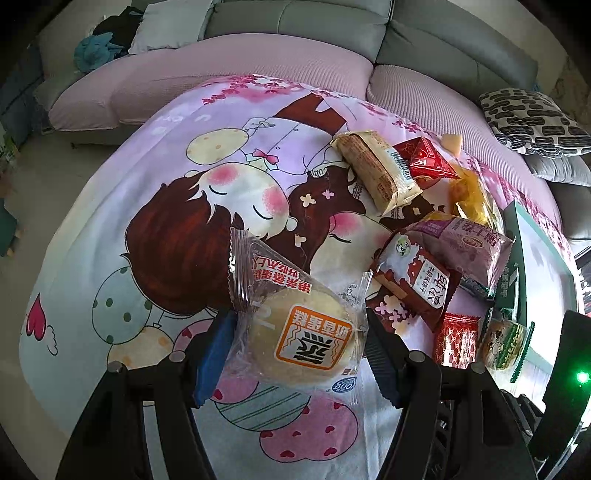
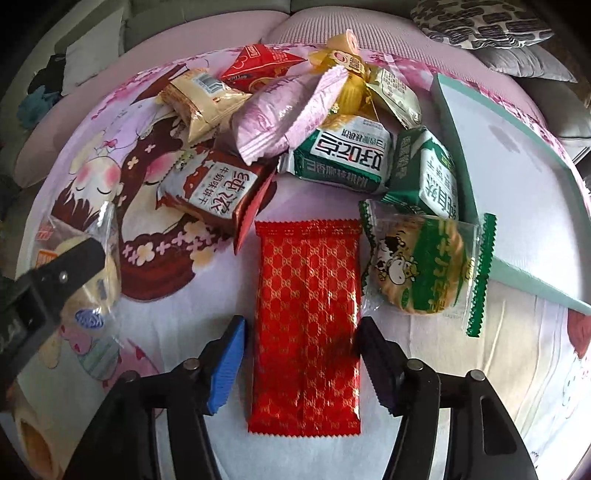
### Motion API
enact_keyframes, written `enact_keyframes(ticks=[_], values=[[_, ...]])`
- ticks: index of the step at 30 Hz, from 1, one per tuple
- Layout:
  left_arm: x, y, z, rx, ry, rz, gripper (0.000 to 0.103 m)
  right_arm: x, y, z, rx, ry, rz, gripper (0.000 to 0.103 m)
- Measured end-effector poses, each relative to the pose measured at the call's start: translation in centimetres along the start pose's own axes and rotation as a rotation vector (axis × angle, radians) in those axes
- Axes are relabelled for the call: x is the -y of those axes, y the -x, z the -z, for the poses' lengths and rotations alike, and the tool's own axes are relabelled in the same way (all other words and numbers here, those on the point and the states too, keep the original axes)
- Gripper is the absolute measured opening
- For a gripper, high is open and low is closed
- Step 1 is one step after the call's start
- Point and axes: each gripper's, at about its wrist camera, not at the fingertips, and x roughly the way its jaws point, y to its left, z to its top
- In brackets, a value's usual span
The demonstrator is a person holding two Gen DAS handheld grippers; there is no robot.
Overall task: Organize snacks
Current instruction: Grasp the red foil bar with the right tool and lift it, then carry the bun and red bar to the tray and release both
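Note:
My left gripper [image 1: 295, 354] is shut on a clear-wrapped round steamed cake [image 1: 295, 332] and holds it above the cartoon-print cloth [image 1: 166, 177]. The cake and left finger also show in the right wrist view [image 2: 92, 280]. My right gripper [image 2: 299, 362] is open, its fingers on either side of a flat red gold-patterned packet [image 2: 308, 317] lying on the cloth; touching or not, I cannot tell. A pile of snacks lies beyond: a brown milk-biscuit pack [image 2: 214, 192], a pink pack [image 2: 280, 118], green packs [image 2: 347, 155], a round cow-print biscuit [image 2: 421, 266].
A teal-rimmed white tray [image 2: 517, 155] lies at the right of the pile. A beige cake pack [image 1: 376, 170], a red pack [image 1: 424, 158] and a yellow pack [image 1: 469, 199] lie at the far side. A sofa [image 1: 295, 22] with cushions stands behind.

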Motion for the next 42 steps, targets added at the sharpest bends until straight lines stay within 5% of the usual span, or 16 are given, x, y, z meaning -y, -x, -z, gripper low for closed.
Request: enact_keyframes(ticks=[3,7,22,32,42], values=[[0.0,0.0,0.0,-0.002,0.001,-0.001,0.070,-0.3,-0.2,-0.2,0.016,-0.007,0.003,0.064],[-0.1,0.0,-0.1,-0.003,0.001,0.000,0.070,0.1,0.4,1.1,0.046,-0.006,0.007,0.048],[0.2,0.2,0.0,0.010,-0.012,-0.002,0.070,2.6,6.5,5.4,0.138,-0.020,-0.076,0.047],[1.0,0.9,0.0,0.030,-0.036,-0.005,0.070,3.9,9.5,5.0,0.200,-0.057,-0.157,0.047],[4.2,1.6,-0.9,0.036,-0.087,0.026,0.070,9.4,9.8,2.1,0.253,-0.173,-0.102,0.047]])
